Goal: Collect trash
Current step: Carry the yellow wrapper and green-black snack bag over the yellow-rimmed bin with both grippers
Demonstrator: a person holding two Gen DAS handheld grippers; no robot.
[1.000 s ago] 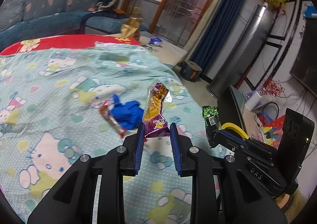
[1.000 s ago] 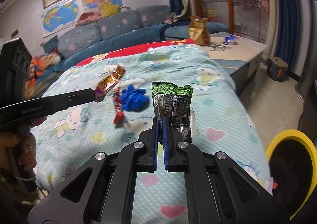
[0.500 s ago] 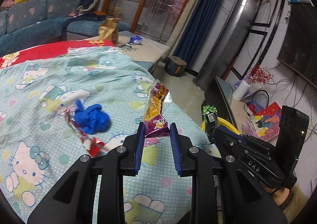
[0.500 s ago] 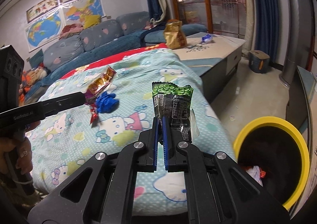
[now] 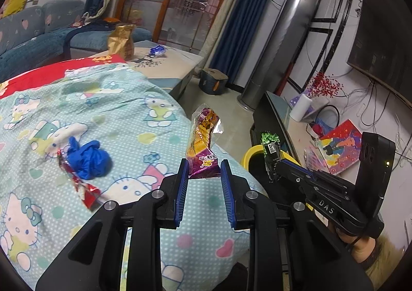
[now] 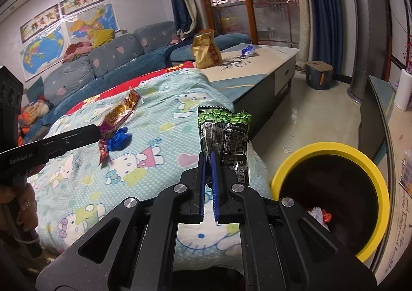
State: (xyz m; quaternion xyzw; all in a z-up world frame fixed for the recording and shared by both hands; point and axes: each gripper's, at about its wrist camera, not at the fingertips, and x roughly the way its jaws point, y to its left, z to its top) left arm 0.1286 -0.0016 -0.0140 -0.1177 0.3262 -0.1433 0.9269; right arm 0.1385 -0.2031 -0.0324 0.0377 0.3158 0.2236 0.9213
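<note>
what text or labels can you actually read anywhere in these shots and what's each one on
"DAS": white letters on the right gripper body, seen in the left wrist view.
"GenRobot.AI": on the side of the left gripper, seen in the right wrist view; small, so this reading is less sure.
Green and black wrapper: QR code and a block of print, too small to read.
Purple and orange wrapper: print on its lower end, blurred.
Wall maps and banners: characters, not legible.

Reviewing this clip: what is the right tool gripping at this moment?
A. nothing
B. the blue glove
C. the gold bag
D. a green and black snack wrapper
D: the right tool is shut on the green and black snack wrapper, held upright beside the yellow-rimmed bin.
</note>
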